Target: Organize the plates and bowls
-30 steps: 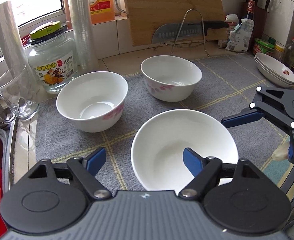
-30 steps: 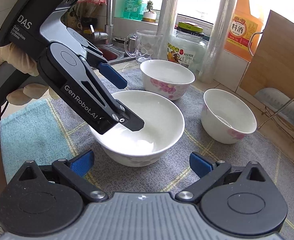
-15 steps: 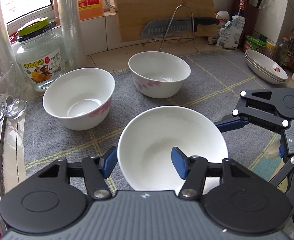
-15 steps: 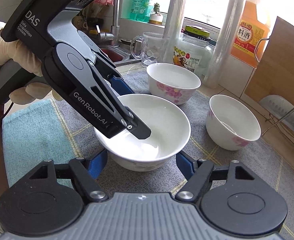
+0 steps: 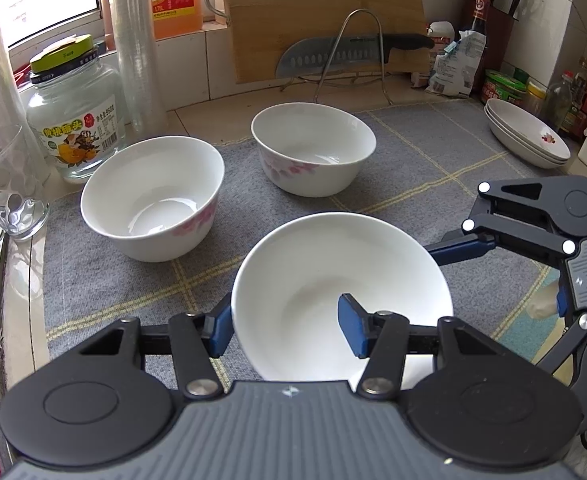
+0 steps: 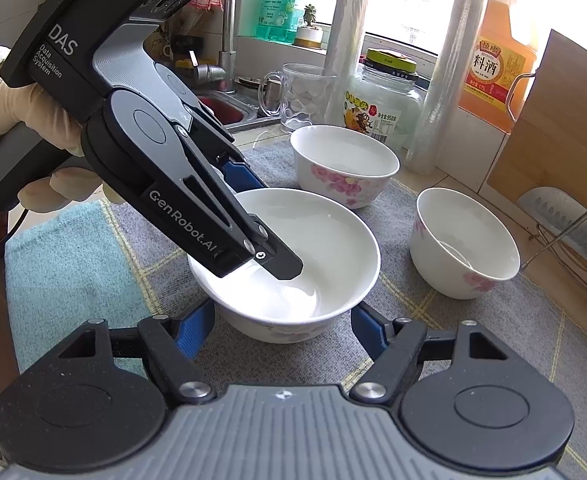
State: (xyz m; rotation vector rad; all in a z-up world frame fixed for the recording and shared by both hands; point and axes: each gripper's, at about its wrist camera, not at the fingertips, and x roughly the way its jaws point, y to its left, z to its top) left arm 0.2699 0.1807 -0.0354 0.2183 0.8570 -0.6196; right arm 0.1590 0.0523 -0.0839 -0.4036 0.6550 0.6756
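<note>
Three white bowls with pink flowers stand on a grey mat (image 5: 413, 160). My left gripper (image 5: 285, 330) straddles the left rim of the nearest bowl (image 5: 333, 280), one pad outside the wall and one inside; its jaws are closing and the pads touch the wall. My right gripper (image 6: 281, 330) is shut on the same bowl (image 6: 313, 240), a pad against each side of its lower body. Its far finger (image 5: 461, 248) shows against the bowl's right side. The other two bowls (image 5: 153, 200) (image 5: 313, 148) stand apart behind it. A stack of shallow white plates (image 5: 525, 136) sits at the far right.
A glass jar (image 5: 73, 108), a glass mug (image 5: 5, 188) and a cling-film roll (image 5: 137, 52) crowd the left. Behind the bowls a cutting board (image 5: 325, 12) and a cleaver (image 5: 333, 52) lean on a wire rack. The sink (image 6: 229, 108) is at the left. Bottles line the right corner.
Both grippers' jaws have closed in on the nearest bowl: the right pads came in against its sides, and the left pads narrowed around its rim. Neither hand has shifted.
</note>
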